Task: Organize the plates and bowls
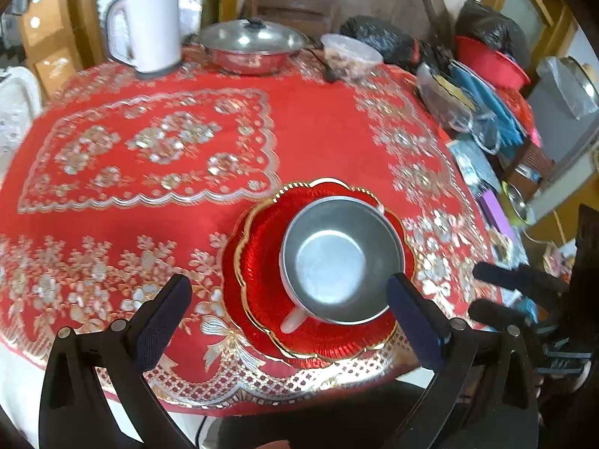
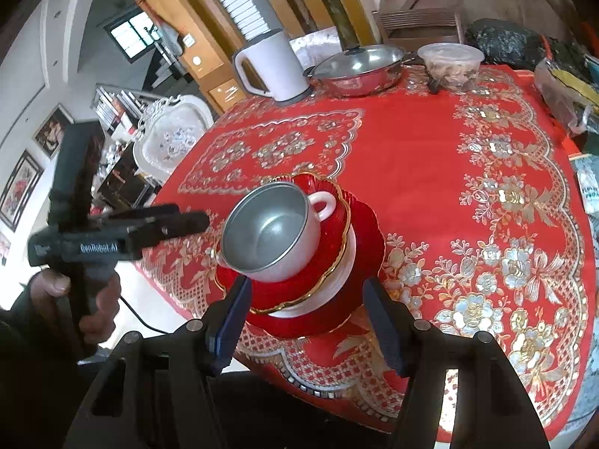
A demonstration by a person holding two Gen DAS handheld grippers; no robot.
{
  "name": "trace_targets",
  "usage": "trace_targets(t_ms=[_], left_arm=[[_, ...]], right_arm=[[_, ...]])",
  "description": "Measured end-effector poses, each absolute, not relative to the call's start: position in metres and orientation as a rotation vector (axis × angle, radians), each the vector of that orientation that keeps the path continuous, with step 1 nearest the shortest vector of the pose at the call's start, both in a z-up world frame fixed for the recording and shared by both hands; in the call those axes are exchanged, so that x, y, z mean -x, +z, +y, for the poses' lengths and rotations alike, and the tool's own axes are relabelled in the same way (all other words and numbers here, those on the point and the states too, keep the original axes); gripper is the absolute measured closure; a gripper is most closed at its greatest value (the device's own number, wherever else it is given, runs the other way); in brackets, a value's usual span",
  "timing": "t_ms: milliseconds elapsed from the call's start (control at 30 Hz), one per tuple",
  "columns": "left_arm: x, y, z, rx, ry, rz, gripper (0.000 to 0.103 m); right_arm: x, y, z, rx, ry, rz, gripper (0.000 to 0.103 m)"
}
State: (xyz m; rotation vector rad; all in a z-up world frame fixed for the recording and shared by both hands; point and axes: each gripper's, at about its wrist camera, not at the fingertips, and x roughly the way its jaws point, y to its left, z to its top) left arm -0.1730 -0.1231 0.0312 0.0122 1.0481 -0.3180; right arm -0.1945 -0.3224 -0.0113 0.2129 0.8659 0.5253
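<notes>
Metal bowl [image 1: 342,260] with two white handles sits on top of a stack of red, gold-rimmed plates [image 1: 262,280] near the front edge of the table, on the red tablecloth [image 1: 318,131] patterned with silver and gold flowers. In the right wrist view a white-bodied dish shows between the red plates in that stack.

Left gripper [image 1: 290,310] hangs above the near edge of the table with its jaws spread wide and nothing between them. Its right finger [image 1: 411,321] lies over the bowl's near right rim in the picture; whether it touches the rim cannot be told. Its left finger [image 1: 161,321] is well clear of the stack, over bare cloth. The bowl and plates lie just ahead of the jaws, toward the right finger.

Right gripper [image 2: 309,318] is also open and empty, its two fingers standing to either side of the near part of the plate stack, which lies directly ahead of and between the jaws. The bowl [image 2: 267,230] is just beyond the fingertips, a little toward the left finger. A hand [image 2: 90,299] holds the left gripper's handle at the left of this view.

Far ahead of both sets of jaws, at the back of the table, stand a white kettle [image 1: 144,26], a lidded steel pan [image 1: 251,46] and a clear plastic tub [image 1: 350,58].
</notes>
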Motion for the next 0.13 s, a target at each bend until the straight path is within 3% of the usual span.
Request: trace_targets(t_ms=[133], left_arm=[[0.1798, 0.0374, -0.1270, -0.064, -0.194, 1.005, 0.000]], right_arm=[[0.1958, -0.0071, -0.3223, -0.164, 0.558, 0.853, 0.039]])
